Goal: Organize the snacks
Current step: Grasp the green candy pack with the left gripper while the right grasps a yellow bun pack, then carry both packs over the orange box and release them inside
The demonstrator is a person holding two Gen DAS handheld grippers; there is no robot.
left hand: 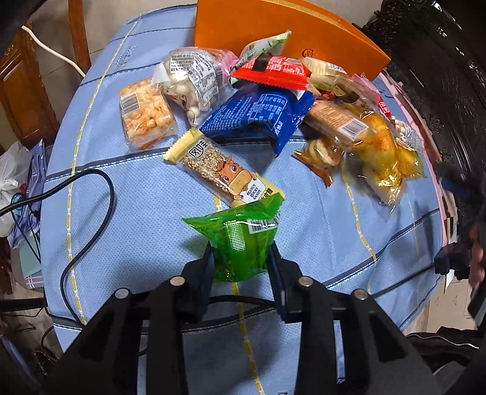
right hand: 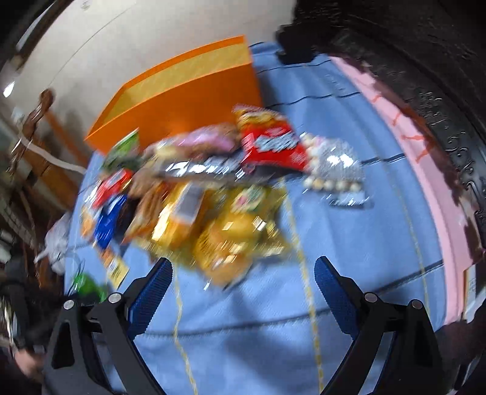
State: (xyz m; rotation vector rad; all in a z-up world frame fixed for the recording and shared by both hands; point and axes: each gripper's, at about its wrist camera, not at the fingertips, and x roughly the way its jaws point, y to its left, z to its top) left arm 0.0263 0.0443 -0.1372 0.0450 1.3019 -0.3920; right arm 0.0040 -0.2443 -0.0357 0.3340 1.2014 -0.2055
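My left gripper [left hand: 240, 253] is shut on a green snack packet [left hand: 240, 237] and holds it above the blue tablecloth [left hand: 136, 197]. Beyond it lies a peanut candy bar [left hand: 223, 170], then a pile of snacks: a blue packet [left hand: 261, 117], a red packet [left hand: 270, 73], a bag of white balls [left hand: 191, 82], a rice-cracker pack [left hand: 145, 114] and yellow bags [left hand: 382, 152]. An orange box [left hand: 273, 27] stands at the back. My right gripper [right hand: 243, 270] is open and empty, just short of the yellow bags [right hand: 237, 237]. That view is blurred; the orange box [right hand: 182, 88] and a red packet [right hand: 273, 142] show there.
A black cable [left hand: 88, 218] loops over the cloth at the left. A dark carved chair [left hand: 440, 60] stands at the right edge of the table. A wooden cabinet [left hand: 21, 91] and plastic bags [left hand: 15, 188] are off the table to the left.
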